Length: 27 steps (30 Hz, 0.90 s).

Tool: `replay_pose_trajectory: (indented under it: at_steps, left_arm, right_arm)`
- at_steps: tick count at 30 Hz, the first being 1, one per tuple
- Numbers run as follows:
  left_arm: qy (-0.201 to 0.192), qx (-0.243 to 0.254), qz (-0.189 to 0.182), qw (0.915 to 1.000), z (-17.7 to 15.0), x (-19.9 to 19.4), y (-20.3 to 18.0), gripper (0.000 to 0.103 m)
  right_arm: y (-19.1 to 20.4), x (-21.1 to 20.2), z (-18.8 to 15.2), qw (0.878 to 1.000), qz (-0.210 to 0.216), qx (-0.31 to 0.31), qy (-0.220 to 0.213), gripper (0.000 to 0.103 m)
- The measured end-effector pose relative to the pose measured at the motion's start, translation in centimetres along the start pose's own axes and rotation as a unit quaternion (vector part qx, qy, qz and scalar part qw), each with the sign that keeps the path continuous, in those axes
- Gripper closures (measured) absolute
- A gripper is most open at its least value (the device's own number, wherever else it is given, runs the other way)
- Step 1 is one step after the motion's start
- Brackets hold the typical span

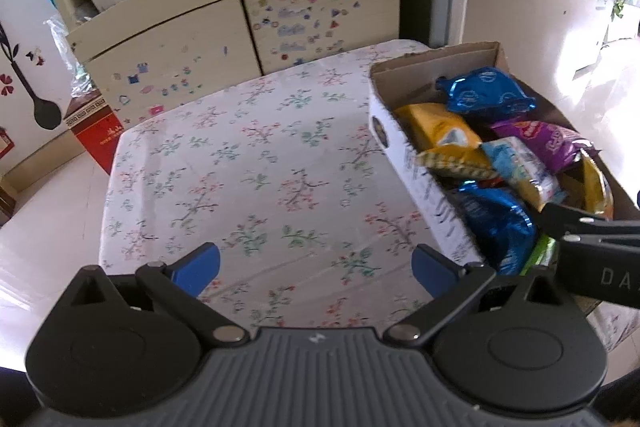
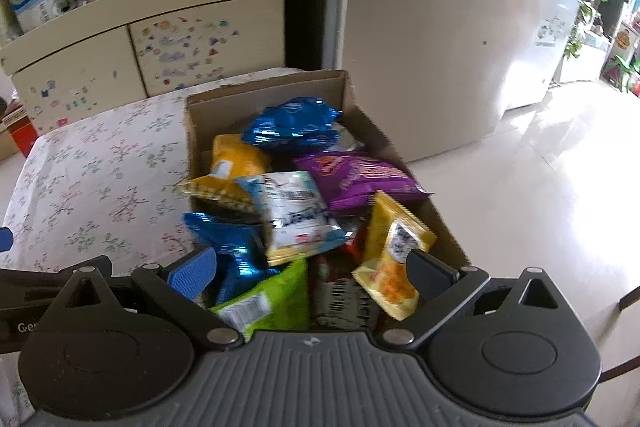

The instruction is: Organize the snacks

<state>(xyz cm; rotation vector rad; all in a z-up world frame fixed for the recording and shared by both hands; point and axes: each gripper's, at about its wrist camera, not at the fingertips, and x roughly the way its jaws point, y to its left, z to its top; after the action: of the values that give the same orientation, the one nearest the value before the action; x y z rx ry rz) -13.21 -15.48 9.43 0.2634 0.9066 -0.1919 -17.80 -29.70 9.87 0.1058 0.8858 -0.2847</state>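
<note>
A cardboard box (image 1: 404,155) (image 2: 200,115) full of snack packets stands on the right side of the floral table (image 1: 248,163) (image 2: 92,183). Inside lie blue foil bags (image 1: 486,93) (image 2: 294,125), a yellow bag (image 1: 440,131) (image 2: 236,159), a purple bag (image 1: 540,143) (image 2: 360,175), a light blue and white packet (image 2: 294,215), a green packet (image 2: 268,301) and a small yellow packet (image 2: 394,251). My left gripper (image 1: 316,269) is open over bare tablecloth, left of the box. My right gripper (image 2: 312,269) hangs open above the box's near end, nothing between its fingers.
A cream cabinet (image 1: 240,23) (image 2: 152,39) with stickers and cluttered shelves stands behind the table. A red carton (image 1: 98,135) sits on the floor at the table's far left corner. A tall white appliance (image 2: 436,39) is right of the cabinet, with bare tiled floor (image 2: 540,187) beside the table.
</note>
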Motion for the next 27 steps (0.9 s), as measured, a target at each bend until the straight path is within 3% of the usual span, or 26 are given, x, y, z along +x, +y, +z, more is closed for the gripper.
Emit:
replay_pose_trajectory:
  at_steps: [14, 27]
  left_arm:
    - [0.008, -0.024, 0.011, 0.9996, -1.4, -0.1, 7.1, 0.001]
    - [0.019, -0.038, 0.024, 0.9988, -2.5, 1.3, 13.4, 0.001]
  right_arm:
    - [5.2, 0.6, -0.2, 0.997, 0.075, -0.004, 0.016, 0.000]
    - [11.1, 3.2, -1.7, 0.994, 0.094, -0.042, 0.040, 0.000]
